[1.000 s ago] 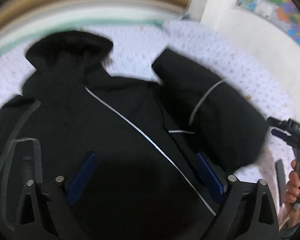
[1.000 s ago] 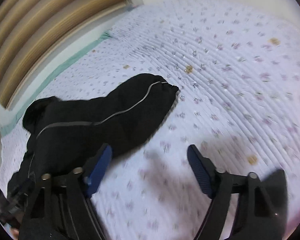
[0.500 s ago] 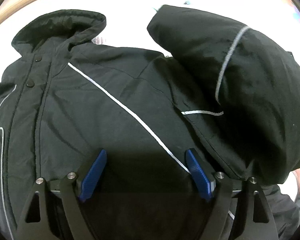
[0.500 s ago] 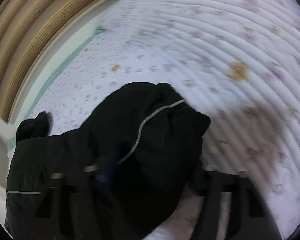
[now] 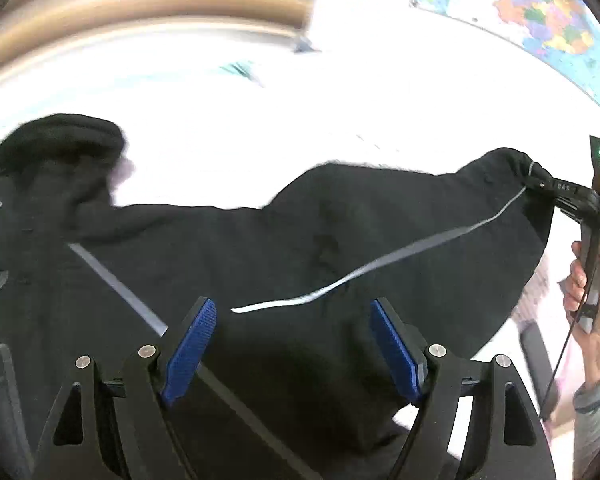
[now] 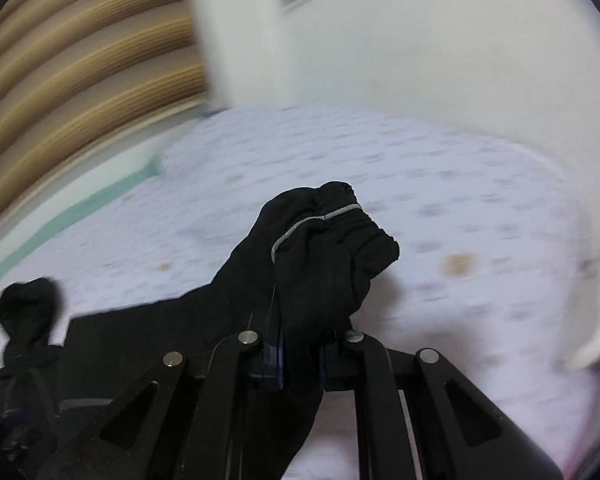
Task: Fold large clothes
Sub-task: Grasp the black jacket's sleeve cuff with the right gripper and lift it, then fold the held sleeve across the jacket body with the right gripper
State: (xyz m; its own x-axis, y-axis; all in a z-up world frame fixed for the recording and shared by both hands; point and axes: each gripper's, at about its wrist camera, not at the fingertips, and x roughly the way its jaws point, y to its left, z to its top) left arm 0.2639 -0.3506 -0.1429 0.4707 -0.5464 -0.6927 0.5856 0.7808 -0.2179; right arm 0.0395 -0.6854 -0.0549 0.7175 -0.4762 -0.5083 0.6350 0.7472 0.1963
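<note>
The black jacket lies spread on the bed, which carries a pale quilted cover with a small printed pattern. The hood lies toward the far edge of the bed, near the striped wall. The right gripper is closed on the sleeve just below the gathered cuff, and the sleeve is lifted clear of the bed. In the left wrist view, the sleeve stretches out to the right gripper, held by the right hand. The left gripper is wide open above the jacket body and holds nothing. A grey reflective stripe runs along the sleeve.
</note>
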